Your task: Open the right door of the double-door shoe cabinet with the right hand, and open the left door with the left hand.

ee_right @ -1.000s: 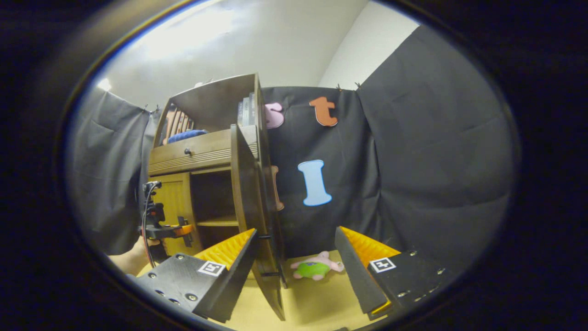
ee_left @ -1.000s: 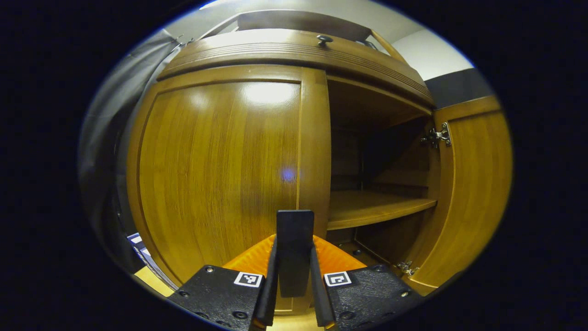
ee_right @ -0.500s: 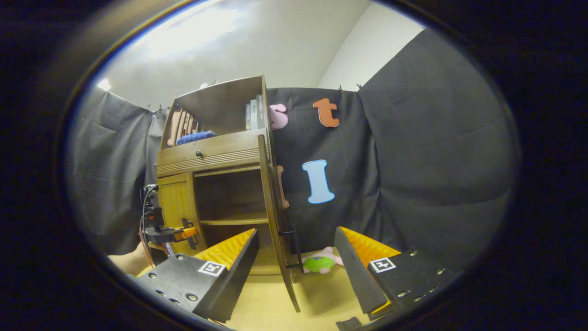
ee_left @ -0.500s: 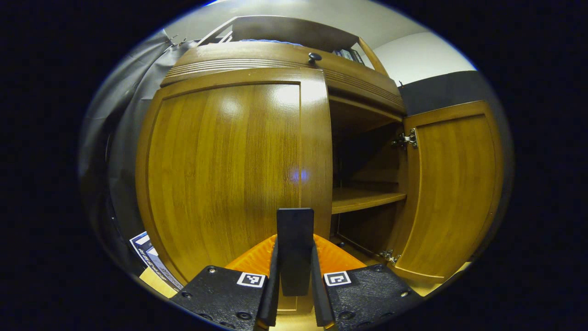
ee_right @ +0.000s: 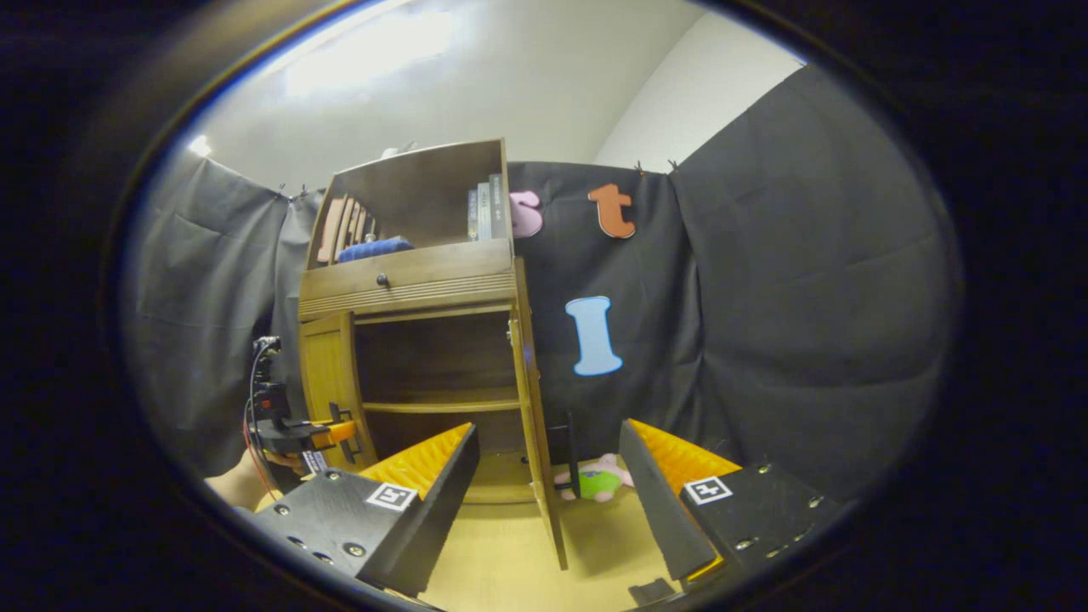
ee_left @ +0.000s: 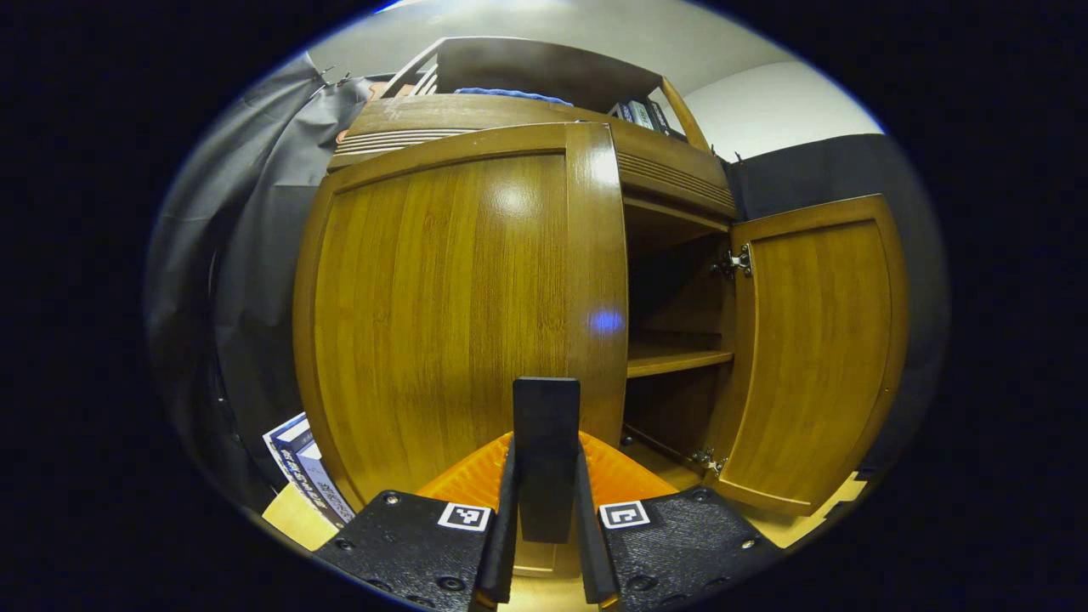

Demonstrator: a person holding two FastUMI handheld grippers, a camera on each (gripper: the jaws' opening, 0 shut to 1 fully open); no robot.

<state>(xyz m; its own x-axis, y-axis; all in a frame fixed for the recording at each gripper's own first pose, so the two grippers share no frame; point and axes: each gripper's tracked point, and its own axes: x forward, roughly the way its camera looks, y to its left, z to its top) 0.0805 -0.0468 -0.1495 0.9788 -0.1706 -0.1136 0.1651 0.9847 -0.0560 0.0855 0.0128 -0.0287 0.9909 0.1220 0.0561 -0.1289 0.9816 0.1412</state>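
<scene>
In the left gripper view the brown wooden left door (ee_left: 459,314) stands close in front, swung a little out from the cabinet. My left gripper (ee_left: 546,476) is shut on its dark upright handle (ee_left: 546,408). Beyond it, the right door (ee_left: 807,357) hangs wide open beside a bare inner shelf (ee_left: 676,361). In the right gripper view the cabinet (ee_right: 408,293) is farther off, and the right door (ee_right: 535,425) is seen edge-on with its dark handle (ee_right: 565,446). My right gripper (ee_right: 544,484) is open and apart from that door. The left gripper (ee_right: 293,433) shows at the left door (ee_right: 327,382), held by a hand (ee_right: 255,472).
A pink and green plush toy (ee_right: 595,480) lies on the yellow floor (ee_right: 501,561) behind the right door. Books (ee_left: 302,463) lean beside the cabinet's left side. The top shelf holds books (ee_right: 484,208) and a blue cloth (ee_right: 374,248). Black cloth walls surround the booth.
The left door has swung outward with my left gripper shut on its handle. The right door has swung farther open, and my open right gripper has drawn back from it.
</scene>
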